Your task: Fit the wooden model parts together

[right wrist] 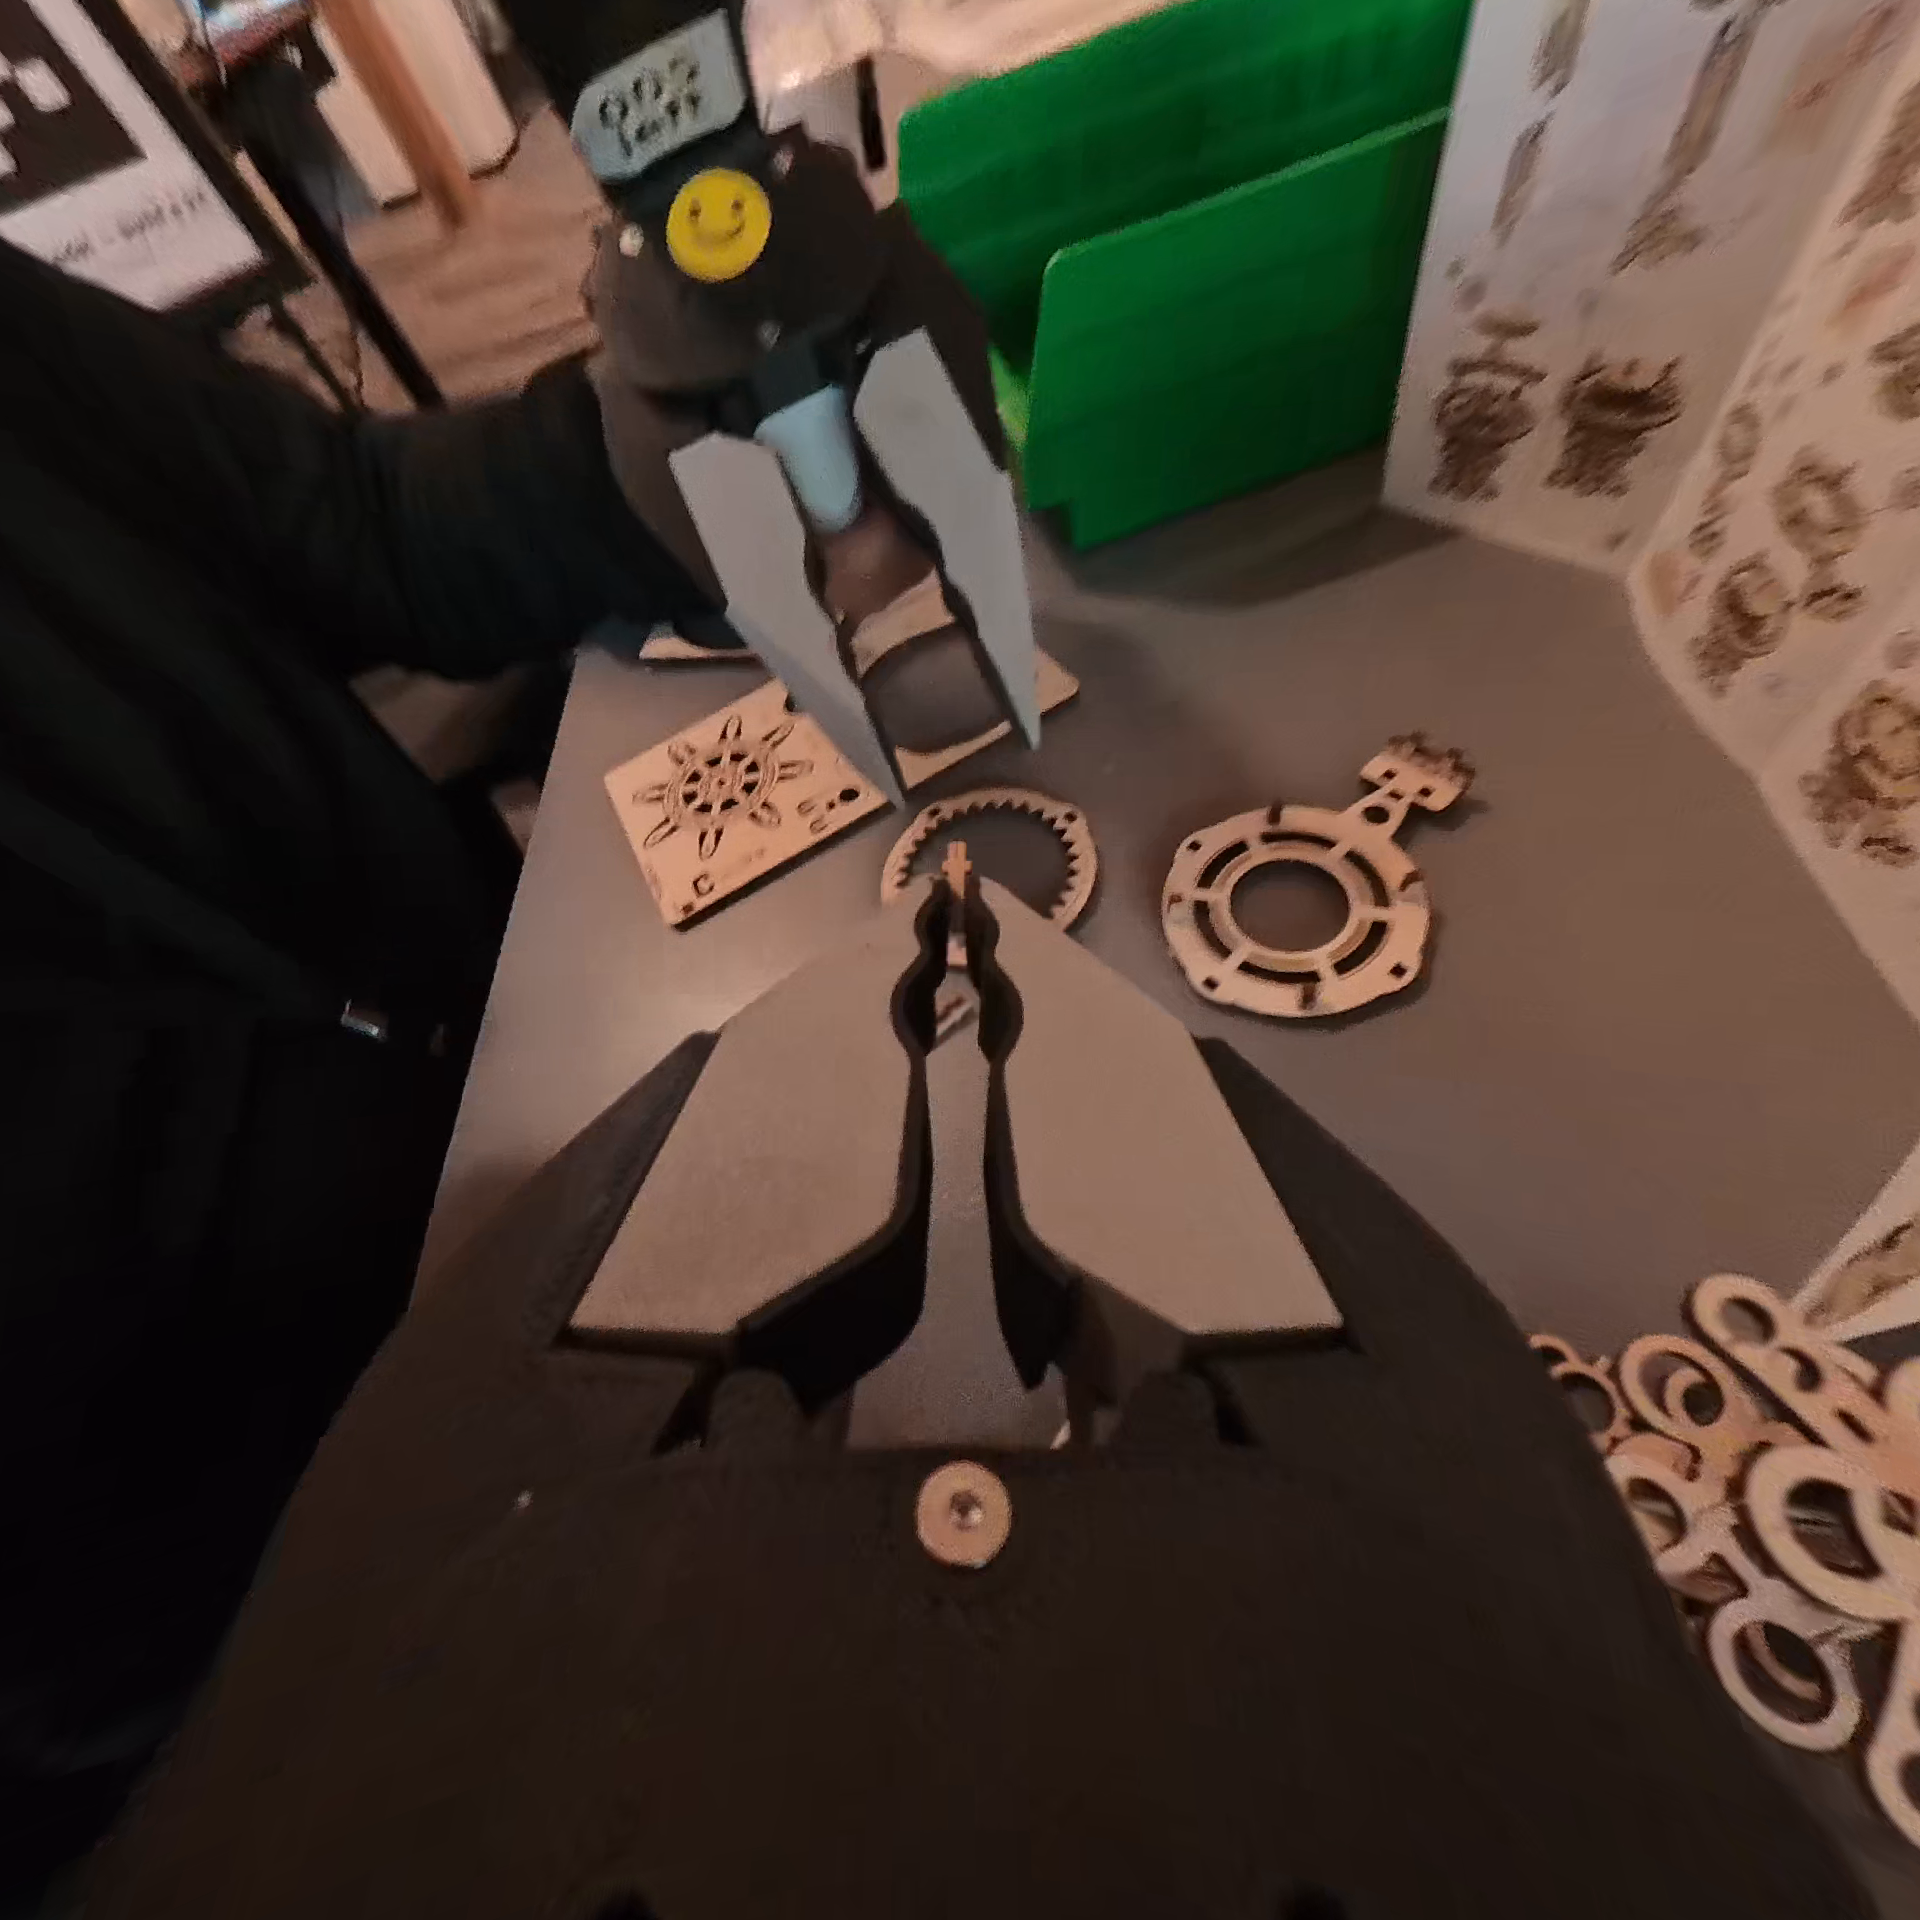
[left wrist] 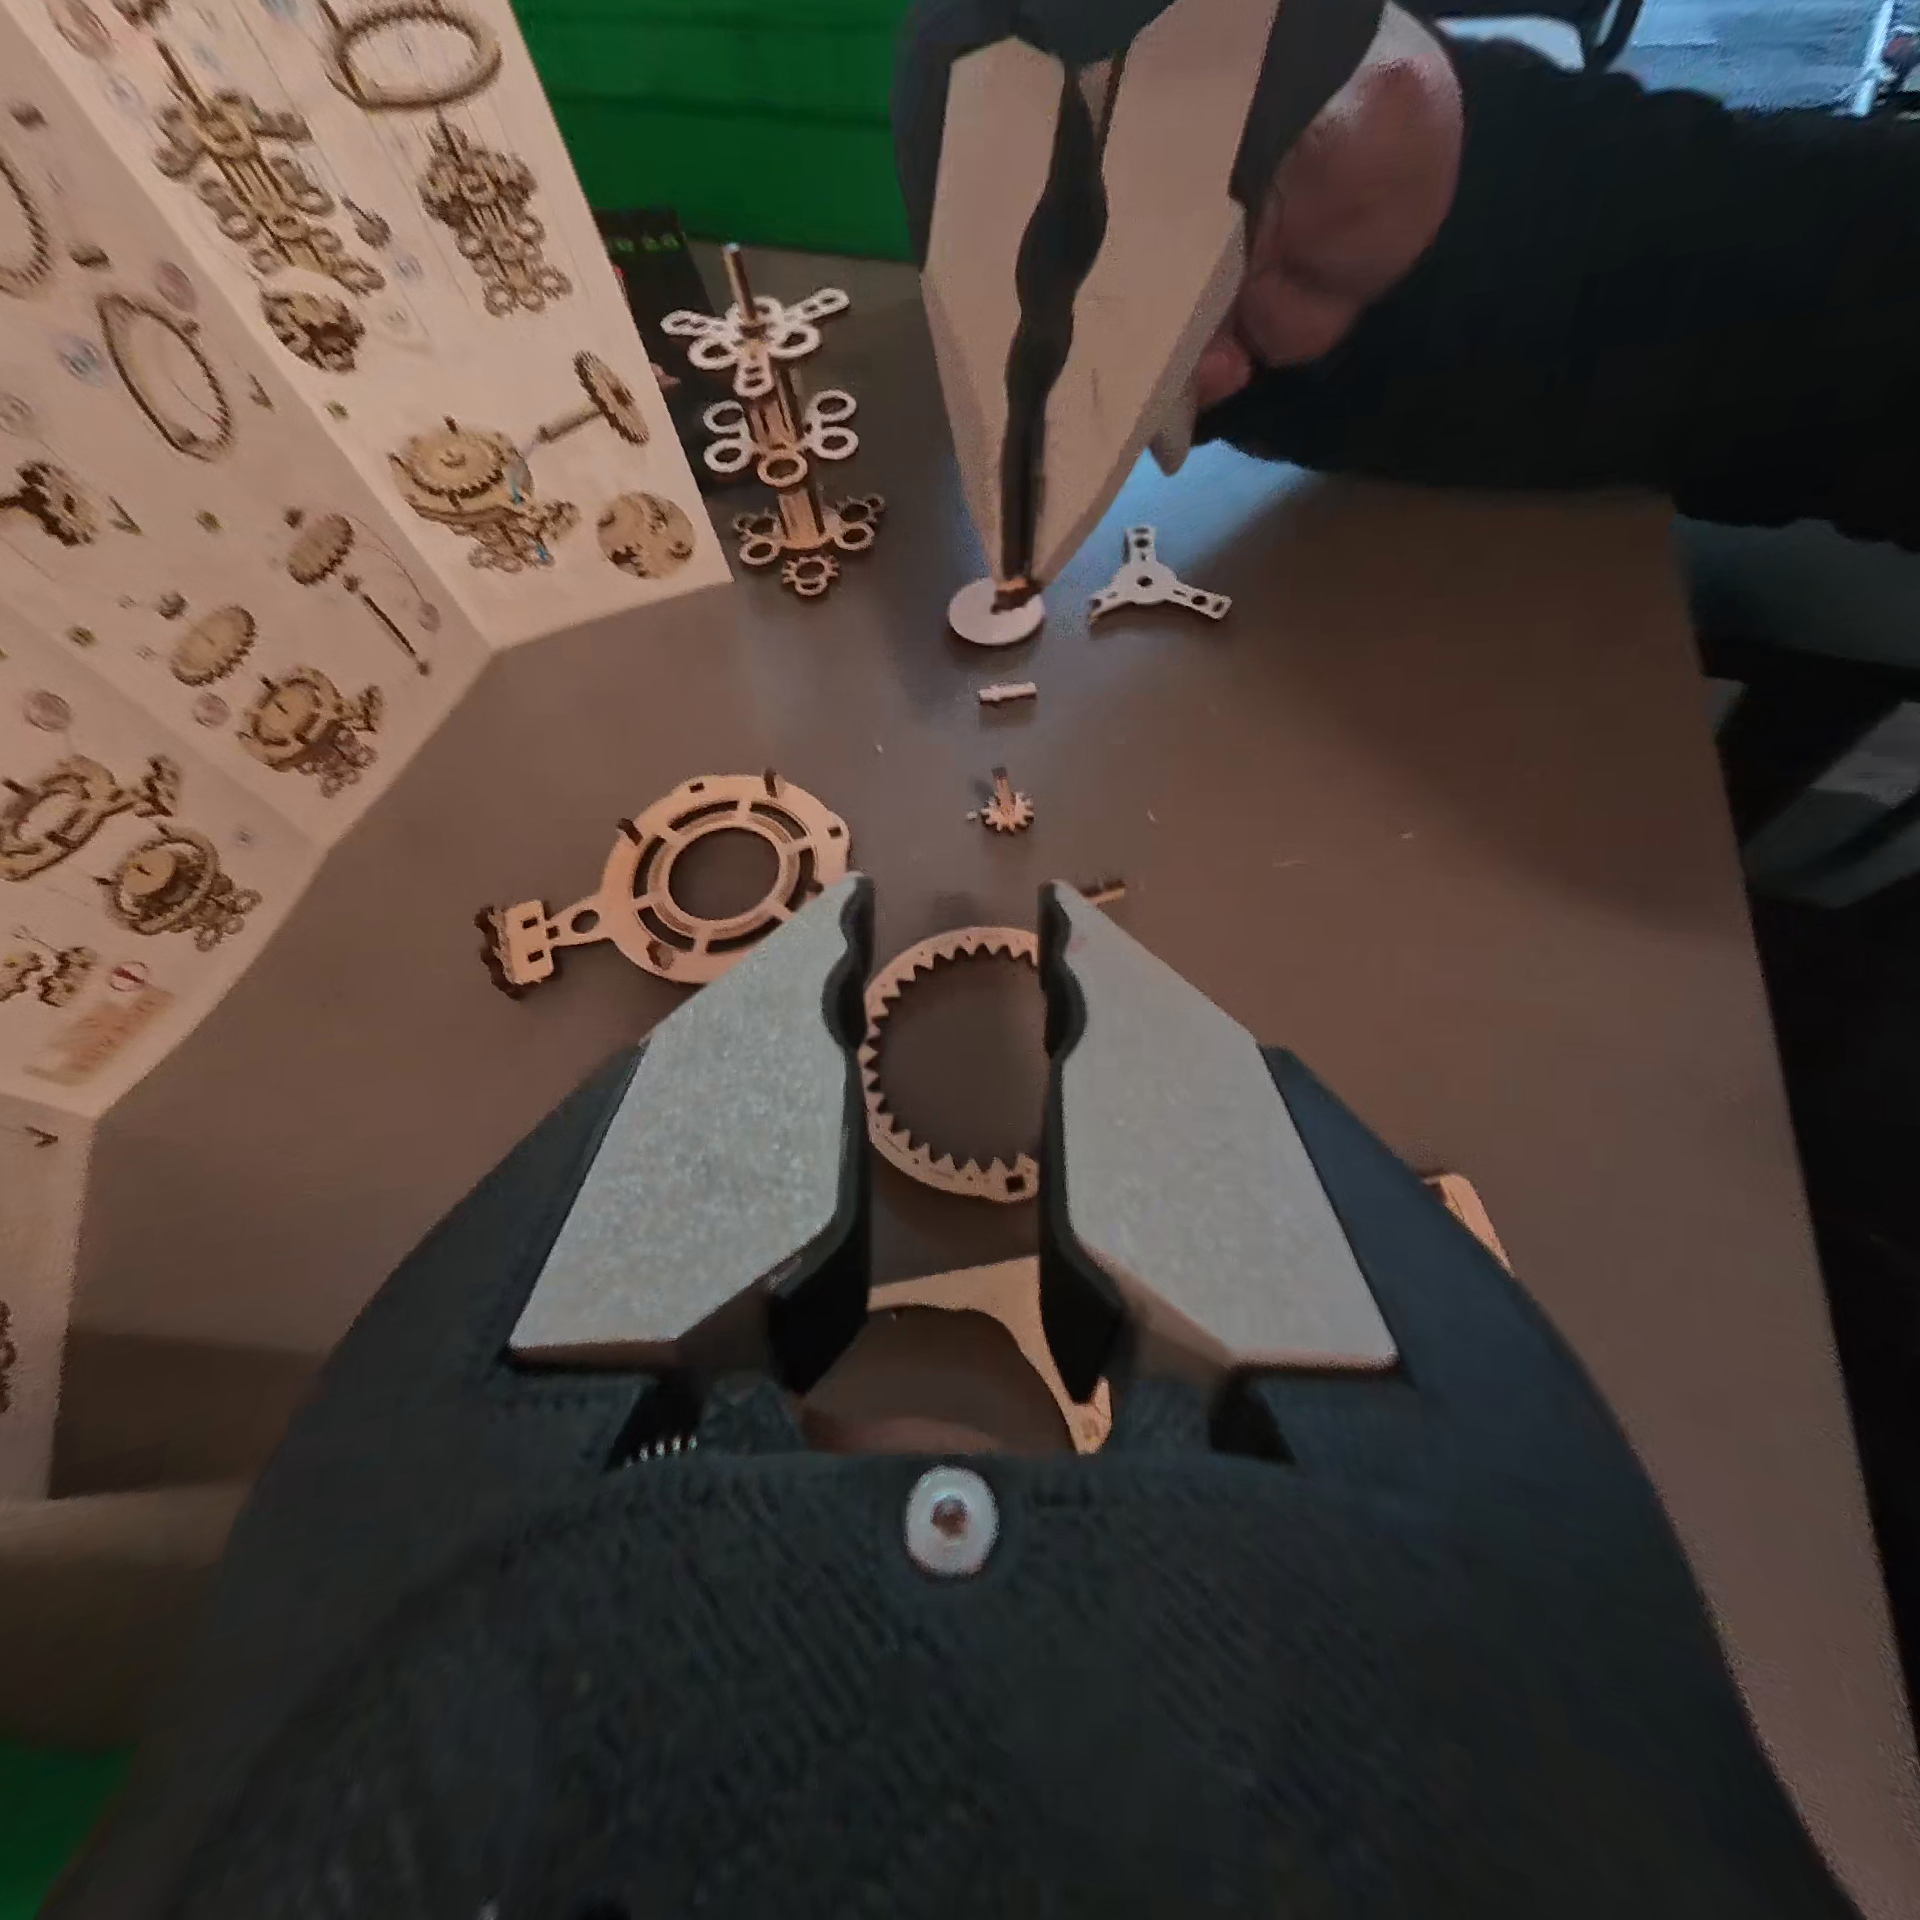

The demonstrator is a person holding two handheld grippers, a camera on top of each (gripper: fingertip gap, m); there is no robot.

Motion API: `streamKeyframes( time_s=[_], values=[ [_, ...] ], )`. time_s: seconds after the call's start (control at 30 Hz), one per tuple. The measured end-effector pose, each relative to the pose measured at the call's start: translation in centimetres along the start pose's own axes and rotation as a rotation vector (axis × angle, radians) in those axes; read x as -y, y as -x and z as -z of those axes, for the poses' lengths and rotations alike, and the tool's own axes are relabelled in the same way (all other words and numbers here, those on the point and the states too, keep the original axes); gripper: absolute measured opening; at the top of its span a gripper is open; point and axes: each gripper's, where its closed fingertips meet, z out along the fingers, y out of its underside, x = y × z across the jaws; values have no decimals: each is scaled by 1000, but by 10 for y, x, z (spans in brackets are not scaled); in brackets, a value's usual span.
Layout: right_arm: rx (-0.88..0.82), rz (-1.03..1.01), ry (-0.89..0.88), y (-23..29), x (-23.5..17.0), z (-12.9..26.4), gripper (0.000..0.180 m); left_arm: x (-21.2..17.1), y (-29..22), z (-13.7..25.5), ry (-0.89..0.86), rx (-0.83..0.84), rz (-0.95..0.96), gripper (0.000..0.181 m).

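My right gripper (right wrist: 958,899) is shut on a small wooden pin (right wrist: 956,868). In the left wrist view it (left wrist: 1013,582) holds the pin upright on a round wooden disc (left wrist: 977,623) on the table. My left gripper (left wrist: 954,899) is open and empty, hovering over a toothed wooden ring (left wrist: 940,1153); it also shows in the right wrist view (right wrist: 964,769). A round slotted frame plate with a handle (left wrist: 665,883) lies left of the ring. A small gear (left wrist: 1003,808), a short peg (left wrist: 1006,691) and a three-armed piece (left wrist: 1153,592) lie between the grippers.
A tall wooden tower of looped rings (left wrist: 779,436) stands at the back. A folded instruction sheet (left wrist: 260,520) stands along the left. A square cut-out sheet (right wrist: 727,821) lies near the table edge. Green boxes (right wrist: 1195,364) stand behind. A person's dark sleeve (left wrist: 1662,312) reaches in. Tip to tip, the grippers are about 6 centimeters apart. It is some 7 centimeters from my right tips to the small gear (left wrist: 1003,808). My right tips are roughly 9 centimeters from the short peg (left wrist: 1006,691). About 12 centimeters separates my right fingertips from the three-armed piece (left wrist: 1153,592).
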Motion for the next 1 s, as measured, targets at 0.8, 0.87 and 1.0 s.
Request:
streamKeyframes(
  time_s=[0.8, 0.87, 1.0],
  values=[
    [-31, 19, -84, -1, 11, -6, 0, 15, 13, 4, -102, 111, -30, 14],
    [-30, 6, -91, -2, 12, -6, 0, 16, 15, 5, -102, 145, -69, 13],
    [-24, -6, -101, -2, 14, -7, 0, 16, 14, 4, -96, 164, -111, 9]
  ],
)
